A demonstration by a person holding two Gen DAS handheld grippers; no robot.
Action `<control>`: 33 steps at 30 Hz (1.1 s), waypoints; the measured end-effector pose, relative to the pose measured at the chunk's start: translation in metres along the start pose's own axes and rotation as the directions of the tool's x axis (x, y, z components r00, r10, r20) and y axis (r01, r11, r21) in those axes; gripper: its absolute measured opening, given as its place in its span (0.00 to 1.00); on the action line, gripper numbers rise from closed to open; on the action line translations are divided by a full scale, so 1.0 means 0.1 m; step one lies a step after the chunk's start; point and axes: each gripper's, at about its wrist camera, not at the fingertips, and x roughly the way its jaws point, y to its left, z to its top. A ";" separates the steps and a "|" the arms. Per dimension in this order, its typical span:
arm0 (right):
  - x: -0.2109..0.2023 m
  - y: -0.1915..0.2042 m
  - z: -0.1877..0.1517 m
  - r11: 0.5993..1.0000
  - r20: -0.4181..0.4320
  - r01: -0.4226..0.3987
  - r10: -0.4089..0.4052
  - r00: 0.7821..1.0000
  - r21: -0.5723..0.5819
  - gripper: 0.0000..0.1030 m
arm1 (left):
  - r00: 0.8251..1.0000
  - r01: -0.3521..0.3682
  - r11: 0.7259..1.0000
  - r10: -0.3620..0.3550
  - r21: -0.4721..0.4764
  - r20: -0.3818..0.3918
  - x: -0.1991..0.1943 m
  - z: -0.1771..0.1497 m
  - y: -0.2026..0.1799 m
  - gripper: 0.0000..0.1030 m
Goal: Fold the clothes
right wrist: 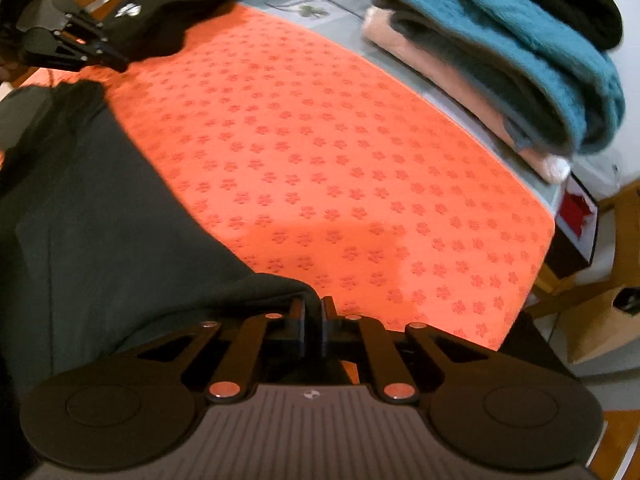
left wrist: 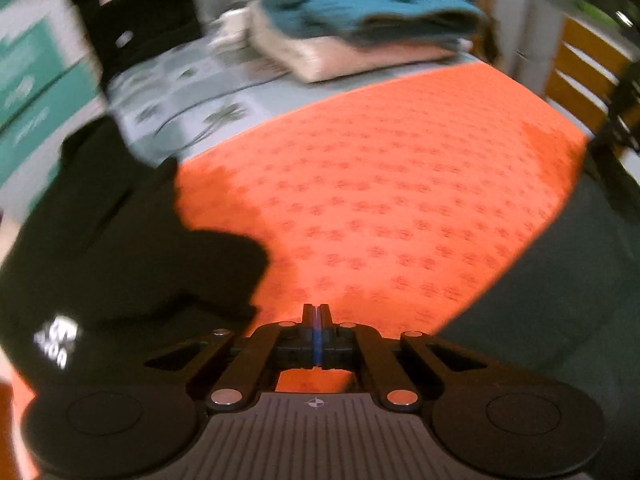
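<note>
We pinch the dark grey garment [right wrist: 100, 220] with the right gripper [right wrist: 314, 306]; the left gripper [left wrist: 316, 312] shuts empty (over orange mat [left wrist: 380, 200]). Next we likely lift and spread it

grippers: 2, left gripper [left wrist: 316, 312] and right gripper [right wrist: 314, 306] | orange mats: 1 [right wrist: 340, 152] | dark green garments: 1 [right wrist: 100, 220] | black garments: 1 [left wrist: 100, 240] | stacks of folded clothes: 1 [right wrist: 500, 60] | teal boxes: 2 [left wrist: 28, 80]
</note>
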 end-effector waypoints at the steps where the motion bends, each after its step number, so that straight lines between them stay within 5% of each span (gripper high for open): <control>1: 0.04 0.00 -0.01 1.000 -0.006 0.003 -0.003 1.000 0.002 0.08 | 1.000 -0.001 1.000 0.001 -0.011 -0.005 0.01 0.00 0.03 0.02; 5: 0.20 -0.01 -0.03 1.000 -0.030 0.014 -0.013 0.999 0.009 0.09 | 0.999 0.016 1.000 -0.016 -0.005 -0.028 -0.02 -0.02 0.02 0.04; 9: 0.11 0.01 -0.02 0.999 -0.010 0.036 -0.036 0.999 0.015 0.23 | 0.999 0.037 0.998 -0.036 0.043 -0.029 -0.15 -0.03 -0.02 0.08; 16: -0.30 0.09 0.00 0.999 0.067 0.033 -0.035 0.997 0.027 0.36 | 0.993 0.106 0.968 -0.090 0.227 -0.082 -0.25 -0.06 -0.27 0.22; 23: -0.37 0.26 -0.12 0.999 0.060 0.021 -0.024 0.998 0.044 0.36 | 0.991 0.119 0.918 -0.086 0.378 -0.105 -0.17 -0.05 -0.45 0.25; 33: -0.32 0.38 -0.26 0.997 0.045 0.002 -0.005 0.999 0.080 0.36 | 0.984 0.173 0.881 -0.137 0.440 -0.114 -0.24 0.02 -0.55 0.37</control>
